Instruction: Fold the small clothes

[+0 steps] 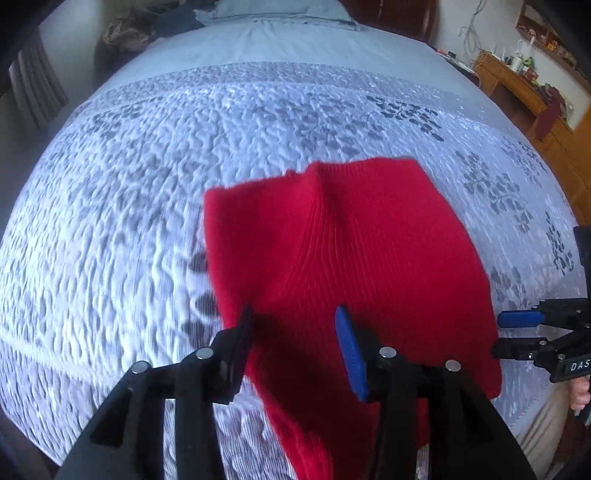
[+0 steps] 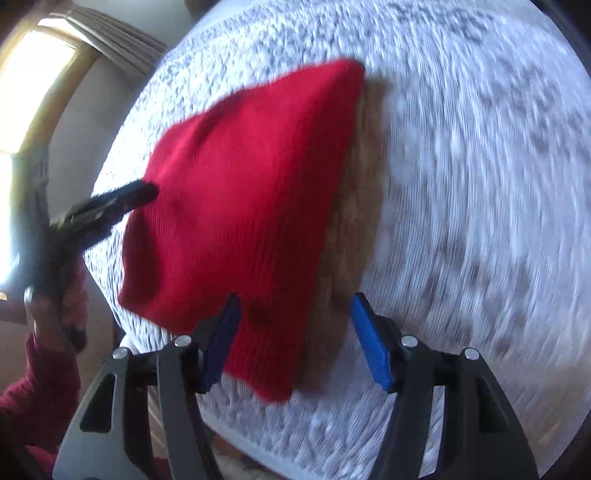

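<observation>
A red ribbed knit garment [image 1: 351,251] lies on the bed [image 1: 147,184], on a white quilted bedspread [image 1: 110,229] printed with grey leaf sprigs, close to the near edge of the mattress. In the left wrist view, the cloth shows a raised ridge running up its middle toward the far edge, and its near end trails down toward the edge of the bed. The left tongs [image 1: 295,332] stand over the near left part of the garment with the jaws apart; red fabric fills the gap between the pads, but neither pad presses on it. The right tongs [image 2: 295,321] are likewise parted above the near right corner of the garment, one pad over the cloth and the other over the shadowed bedspread beside it, gripping nothing. In the right wrist view, the left tongs appear at the left edge of the cloth, carried by a hand [image 2: 70,295] with a dark red sleeve [image 2: 37,391]; this view is blurred. A window [image 2: 22,96] with a wooden frame is visible behind that hand. At the head of the bed lies a pale blue pillow [image 1: 280,11]. A wooden desk [image 1: 517,88] carrying small clutter stands against the wall on the right.
</observation>
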The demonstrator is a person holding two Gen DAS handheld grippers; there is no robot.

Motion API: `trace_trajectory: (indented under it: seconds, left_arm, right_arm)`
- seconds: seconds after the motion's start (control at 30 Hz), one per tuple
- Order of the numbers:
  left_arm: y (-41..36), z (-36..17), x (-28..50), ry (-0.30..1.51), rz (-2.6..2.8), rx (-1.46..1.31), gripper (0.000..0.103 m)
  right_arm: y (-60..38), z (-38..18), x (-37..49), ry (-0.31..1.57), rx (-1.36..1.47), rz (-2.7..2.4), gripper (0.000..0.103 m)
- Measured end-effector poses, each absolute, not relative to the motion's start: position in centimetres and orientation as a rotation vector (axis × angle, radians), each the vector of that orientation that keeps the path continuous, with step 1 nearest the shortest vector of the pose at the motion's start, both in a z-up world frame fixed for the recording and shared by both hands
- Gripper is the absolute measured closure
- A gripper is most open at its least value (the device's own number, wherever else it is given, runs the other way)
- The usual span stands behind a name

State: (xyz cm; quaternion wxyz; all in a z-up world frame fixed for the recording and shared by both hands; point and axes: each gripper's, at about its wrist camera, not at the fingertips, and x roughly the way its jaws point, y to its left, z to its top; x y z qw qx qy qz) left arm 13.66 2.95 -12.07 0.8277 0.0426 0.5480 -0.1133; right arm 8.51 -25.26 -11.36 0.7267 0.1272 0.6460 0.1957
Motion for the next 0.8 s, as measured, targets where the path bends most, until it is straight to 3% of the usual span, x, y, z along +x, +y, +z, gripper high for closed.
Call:
trace_trajectory:
  seconds: [0.1,0.23,0.37,0.4,0.43,0.47,0.8]
  left_arm:
    - [3.3,-12.5,10.9,1.162,-0.147,0.107,0.057]
    - [4.6,-13.7,8.8,1.240,-0.113,-0.002,0.053]
    - [5.5,-14.5,8.0,1.283,-0.127,-0.103,0.056]
    - [5.7,-14.5,7.9,1.292,-0.144,-0.140,0.067]
    - [5.8,-14.4,7.8,1.303,-0.164,-0.170,0.076]
    - [5.8,-14.3,7.7,1.309,-0.169,-0.184,0.077]
    - [5.1,-16.0,7.3,1.320,-0.172,-0.129,0.070]
  right_arm:
    - [-24.9,-11.6,6.6,1.433,0.277,0.420,0.042]
    - [-24.4,-12.1,5.2,1.467,0.317,0.429,0.055]
    - [-24.3,-12.6,4.5,1.500,0.363,0.451,0.086]
    - [-24.3,-12.5,4.4,1.497,0.363,0.449,0.089]
    - [-24.2,-12.3,4.4,1.493,0.360,0.449,0.090]
    - [-24.2,-11.9,4.4,1.485,0.360,0.452,0.091]
    - [-23.8,-13.5,4.3,1.518,0.279,0.420,0.091]
